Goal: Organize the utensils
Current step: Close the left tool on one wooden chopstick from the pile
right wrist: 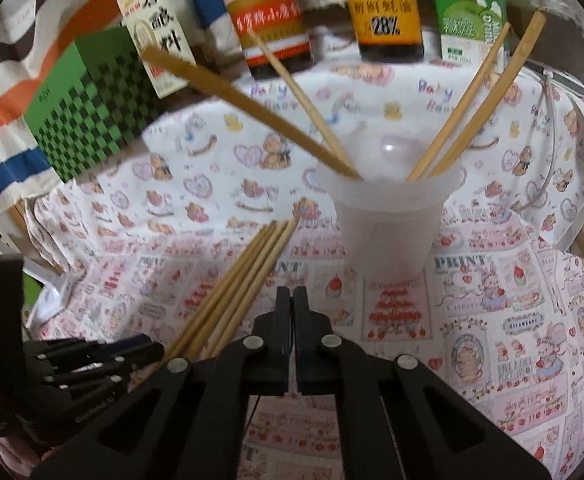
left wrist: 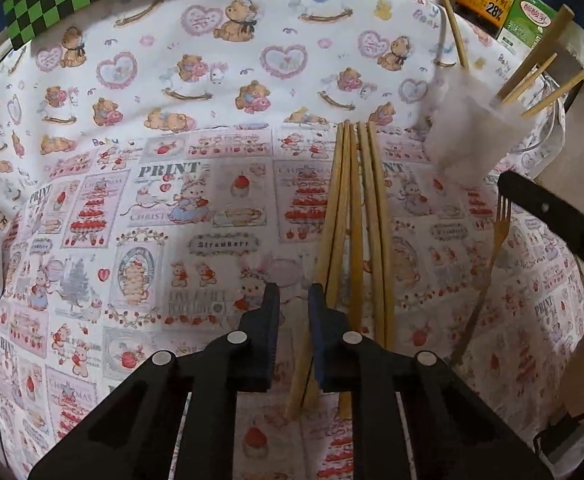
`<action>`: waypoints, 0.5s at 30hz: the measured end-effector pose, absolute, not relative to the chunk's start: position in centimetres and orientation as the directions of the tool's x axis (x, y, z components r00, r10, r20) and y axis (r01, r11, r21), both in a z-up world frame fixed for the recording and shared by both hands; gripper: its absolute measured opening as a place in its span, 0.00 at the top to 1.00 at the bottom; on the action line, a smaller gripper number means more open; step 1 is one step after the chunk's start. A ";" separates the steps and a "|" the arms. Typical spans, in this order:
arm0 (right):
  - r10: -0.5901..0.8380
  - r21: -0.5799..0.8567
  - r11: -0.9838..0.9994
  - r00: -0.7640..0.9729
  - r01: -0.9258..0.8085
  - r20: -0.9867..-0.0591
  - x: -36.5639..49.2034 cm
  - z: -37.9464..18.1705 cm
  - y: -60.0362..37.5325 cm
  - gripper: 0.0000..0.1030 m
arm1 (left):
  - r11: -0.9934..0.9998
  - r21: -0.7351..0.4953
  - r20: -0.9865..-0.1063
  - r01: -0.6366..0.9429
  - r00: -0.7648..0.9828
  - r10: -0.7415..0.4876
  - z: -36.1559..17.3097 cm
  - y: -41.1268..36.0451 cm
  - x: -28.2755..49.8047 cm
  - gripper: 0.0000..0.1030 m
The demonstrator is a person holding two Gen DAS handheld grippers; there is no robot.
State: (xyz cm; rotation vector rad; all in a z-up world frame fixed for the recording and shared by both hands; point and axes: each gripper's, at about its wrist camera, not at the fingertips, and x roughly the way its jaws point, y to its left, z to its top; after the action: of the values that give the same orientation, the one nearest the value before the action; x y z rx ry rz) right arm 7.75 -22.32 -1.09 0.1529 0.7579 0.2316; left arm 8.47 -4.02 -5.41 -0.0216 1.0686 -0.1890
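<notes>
Our left tool (left wrist: 294, 300) is nearly clenched beside the chopsticks (left wrist: 356, 216), right tool (right wrist: 291, 300) clenched empty. They're light, stiff, slippery sticks; we'd pinch mid-length.

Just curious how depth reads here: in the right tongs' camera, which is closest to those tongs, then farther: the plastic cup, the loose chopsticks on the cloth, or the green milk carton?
1. Loose chopsticks, just left of the right tongs.
2. Plastic cup, ahead, slightly right.
3. Green milk carton, far back right.
</notes>
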 end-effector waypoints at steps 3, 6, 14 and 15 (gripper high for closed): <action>0.263 0.224 0.962 0.747 -0.155 -0.611 7.1 -0.2 -22.8 0.99 | 0.983 -0.107 -0.870 0.149 0.465 -0.165 -5.3 -4.0 8.5 0.87; 0.242 0.211 0.966 0.808 -0.149 -0.537 6.1 1.1 -23.4 0.99 | 0.980 -0.120 -0.875 0.160 0.449 -0.180 -5.5 -4.3 8.6 0.87; 0.225 0.217 0.967 0.852 -0.134 -0.473 5.3 2.7 -24.7 0.99 | 0.981 -0.091 -0.883 0.171 0.442 -0.159 -5.3 -4.7 8.2 0.81; 0.223 0.217 0.967 0.853 -0.133 -0.471 5.3 2.8 -24.7 0.99 | 0.984 -0.080 -0.883 0.158 0.447 -0.143 -5.3 -4.7 8.3 0.78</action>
State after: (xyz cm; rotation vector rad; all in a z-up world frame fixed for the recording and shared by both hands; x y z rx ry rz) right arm 5.32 -24.65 2.80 0.1796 0.5157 0.1884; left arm 8.26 -4.66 -5.27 0.0149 1.0917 -0.1861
